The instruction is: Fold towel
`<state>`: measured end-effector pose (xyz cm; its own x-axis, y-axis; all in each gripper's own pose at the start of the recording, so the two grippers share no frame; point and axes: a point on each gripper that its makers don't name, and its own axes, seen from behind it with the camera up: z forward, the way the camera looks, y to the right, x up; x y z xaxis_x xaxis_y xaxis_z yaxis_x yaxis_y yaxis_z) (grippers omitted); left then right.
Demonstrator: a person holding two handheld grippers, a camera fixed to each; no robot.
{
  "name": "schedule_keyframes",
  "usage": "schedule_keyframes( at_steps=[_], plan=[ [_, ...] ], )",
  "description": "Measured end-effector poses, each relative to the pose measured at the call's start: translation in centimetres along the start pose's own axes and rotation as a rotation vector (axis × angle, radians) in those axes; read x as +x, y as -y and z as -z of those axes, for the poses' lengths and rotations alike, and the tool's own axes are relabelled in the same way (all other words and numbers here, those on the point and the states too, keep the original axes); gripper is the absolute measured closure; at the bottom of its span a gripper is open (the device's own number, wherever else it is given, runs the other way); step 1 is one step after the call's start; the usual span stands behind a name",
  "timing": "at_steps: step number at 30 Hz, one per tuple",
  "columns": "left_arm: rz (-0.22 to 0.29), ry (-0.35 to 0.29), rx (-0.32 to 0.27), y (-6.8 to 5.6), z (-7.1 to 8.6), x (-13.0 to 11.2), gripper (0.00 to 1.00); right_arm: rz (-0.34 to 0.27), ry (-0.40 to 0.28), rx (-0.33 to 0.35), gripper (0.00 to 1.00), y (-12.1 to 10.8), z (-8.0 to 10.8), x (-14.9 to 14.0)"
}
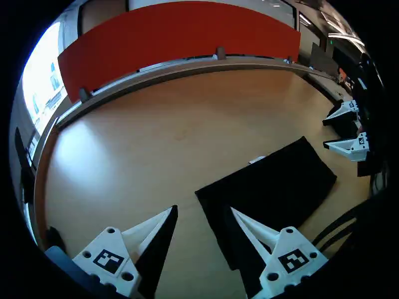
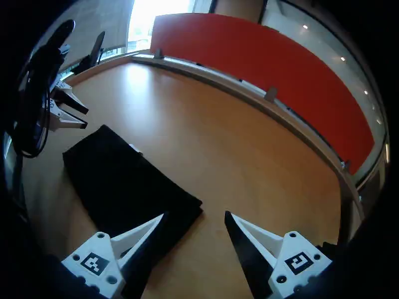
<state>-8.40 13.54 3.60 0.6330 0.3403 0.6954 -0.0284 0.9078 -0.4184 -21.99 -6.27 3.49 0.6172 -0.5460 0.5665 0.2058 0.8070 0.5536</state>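
Note:
A black towel (image 1: 272,187) lies folded flat into a long strip on the wooden table (image 1: 164,134). My left gripper (image 1: 199,217) is open at its near corner, the right finger above the cloth and the left finger over bare wood. Across the towel, in the left gripper view, the right gripper (image 1: 326,132) stands open beside the far end. In the right gripper view the towel (image 2: 119,179) stretches away from my open right gripper (image 2: 194,222), whose left finger hovers over the cloth's near corner. The left gripper (image 2: 82,117) shows open at the far end.
A red divider panel (image 1: 174,42) runs along the table's far edge (image 1: 164,72), also seen as the red panel (image 2: 279,65) in the right gripper view. A small white tag (image 1: 257,160) sticks out from the towel's edge. Dark chairs (image 2: 95,52) stand by a bright window.

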Motion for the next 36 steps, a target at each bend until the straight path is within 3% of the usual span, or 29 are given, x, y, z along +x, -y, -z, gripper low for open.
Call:
schedule_keyframes(
  at_steps=[27,36],
  plan=[
    [0.058,0.017,0.001,-2.0,3.9,-5.0,0.33,-0.073,0.002,0.012,0.15,3.5,4.7,-4.0],
    [0.084,0.022,0.002,-2.4,4.3,-6.0,0.33,-0.083,0.007,0.012,0.16,3.7,5.2,-4.8]
  ],
)
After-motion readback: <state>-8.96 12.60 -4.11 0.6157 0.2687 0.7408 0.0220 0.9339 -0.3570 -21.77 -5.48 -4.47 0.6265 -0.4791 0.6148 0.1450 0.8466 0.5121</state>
